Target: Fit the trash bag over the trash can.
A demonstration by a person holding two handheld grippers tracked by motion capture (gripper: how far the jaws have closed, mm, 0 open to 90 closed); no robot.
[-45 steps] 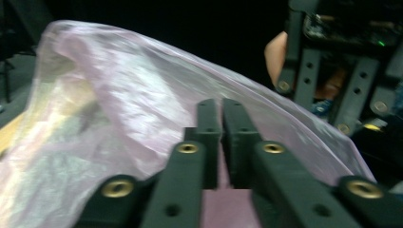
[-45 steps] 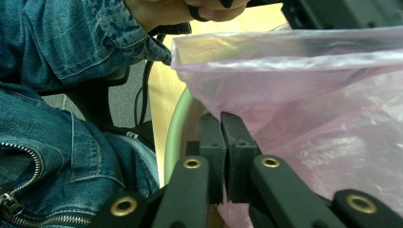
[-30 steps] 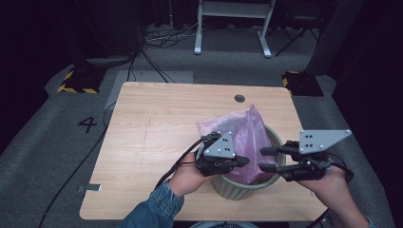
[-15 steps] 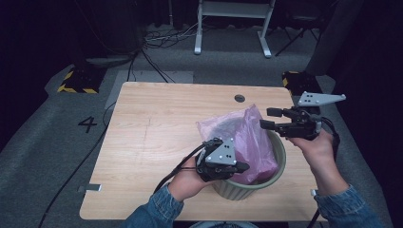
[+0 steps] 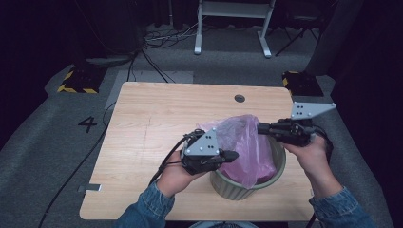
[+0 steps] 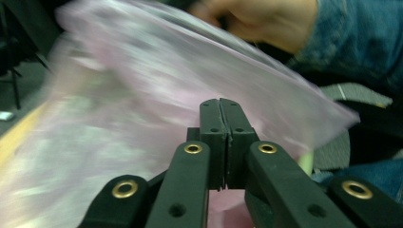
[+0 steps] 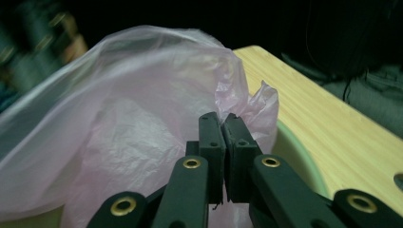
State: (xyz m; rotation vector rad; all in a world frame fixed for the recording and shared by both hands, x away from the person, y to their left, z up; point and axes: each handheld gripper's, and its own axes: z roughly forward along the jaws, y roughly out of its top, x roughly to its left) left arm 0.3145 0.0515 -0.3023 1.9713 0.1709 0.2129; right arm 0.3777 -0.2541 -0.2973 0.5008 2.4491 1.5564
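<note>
A thin pink plastic bag (image 5: pixel 247 142) sits in a round pale green bin (image 5: pixel 233 187) at the table's near right and billows above the rim. My left gripper (image 5: pixel 233 155) is at the bag's left side, jaws shut on the film; in the left gripper view the closed tips (image 6: pixel 220 102) press into the blurred pink bag (image 6: pixel 142 95). My right gripper (image 5: pixel 260 127) reaches in from the right at the bag's upper far edge. Its jaws have just been closing, and its tips (image 7: pixel 221 116) now pinch the crumpled edge of the bag (image 7: pixel 133 95).
The wooden table (image 5: pixel 166 114) has a cable hole (image 5: pixel 239 98) near its far edge. The bin's rim (image 7: pixel 294 152) lies just right of my right gripper. Black cables trail off the table's left edge onto grey carpet. A white frame stands beyond the table.
My right gripper came in from the right side of the bin to the bag's far edge and closed on it. The left gripper shifted slightly with the bag, which has spread wider.
</note>
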